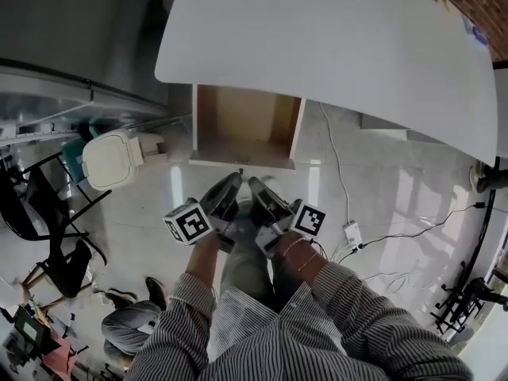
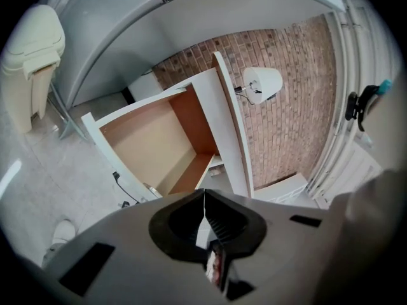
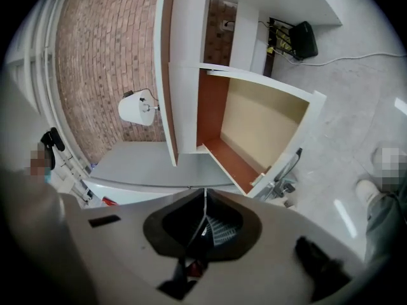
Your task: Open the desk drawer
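Under desk, drawer out toward person

— What's on the floor?
— A white lidded bin at the left, with a black chair near it.
— And by the desk?
— A white cable runs from under it to a plug block.

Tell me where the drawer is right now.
In the head view, the drawer sits centre, pulled out from under the white desk, right of the lidded bin.
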Demonstrator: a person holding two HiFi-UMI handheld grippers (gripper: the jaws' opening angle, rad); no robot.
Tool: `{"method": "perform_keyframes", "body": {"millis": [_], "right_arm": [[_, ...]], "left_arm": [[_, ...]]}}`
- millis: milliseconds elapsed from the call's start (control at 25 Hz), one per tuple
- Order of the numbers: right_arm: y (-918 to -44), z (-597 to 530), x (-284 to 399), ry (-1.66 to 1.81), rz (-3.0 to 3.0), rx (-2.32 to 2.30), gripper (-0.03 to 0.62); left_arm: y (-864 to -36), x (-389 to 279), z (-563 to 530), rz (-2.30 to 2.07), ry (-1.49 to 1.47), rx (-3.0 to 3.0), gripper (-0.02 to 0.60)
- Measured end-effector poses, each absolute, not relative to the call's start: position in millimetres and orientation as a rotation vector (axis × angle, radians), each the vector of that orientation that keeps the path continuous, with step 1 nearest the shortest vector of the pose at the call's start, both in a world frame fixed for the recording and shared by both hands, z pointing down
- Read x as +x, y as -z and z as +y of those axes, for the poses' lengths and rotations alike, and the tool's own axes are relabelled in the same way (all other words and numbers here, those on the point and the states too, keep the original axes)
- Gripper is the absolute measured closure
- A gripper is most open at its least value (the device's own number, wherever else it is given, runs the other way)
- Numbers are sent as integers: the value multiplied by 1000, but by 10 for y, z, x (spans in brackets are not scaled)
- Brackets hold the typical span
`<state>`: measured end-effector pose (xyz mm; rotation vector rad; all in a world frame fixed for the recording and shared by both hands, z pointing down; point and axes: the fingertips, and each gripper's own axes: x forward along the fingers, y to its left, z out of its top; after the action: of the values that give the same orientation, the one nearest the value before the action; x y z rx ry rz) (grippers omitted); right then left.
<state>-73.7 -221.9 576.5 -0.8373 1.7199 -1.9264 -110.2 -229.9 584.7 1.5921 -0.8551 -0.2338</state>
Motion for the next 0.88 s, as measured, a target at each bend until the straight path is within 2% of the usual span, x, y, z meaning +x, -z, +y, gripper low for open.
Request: {"method": "perform_keyframes", "body": {"millis": [880], "right_arm": [[-3503, -2681, -351, 1525, 1969, -609, 577]], "left_arm": [[-3763, -877, -2514, -818, 353, 1945, 570]]}}
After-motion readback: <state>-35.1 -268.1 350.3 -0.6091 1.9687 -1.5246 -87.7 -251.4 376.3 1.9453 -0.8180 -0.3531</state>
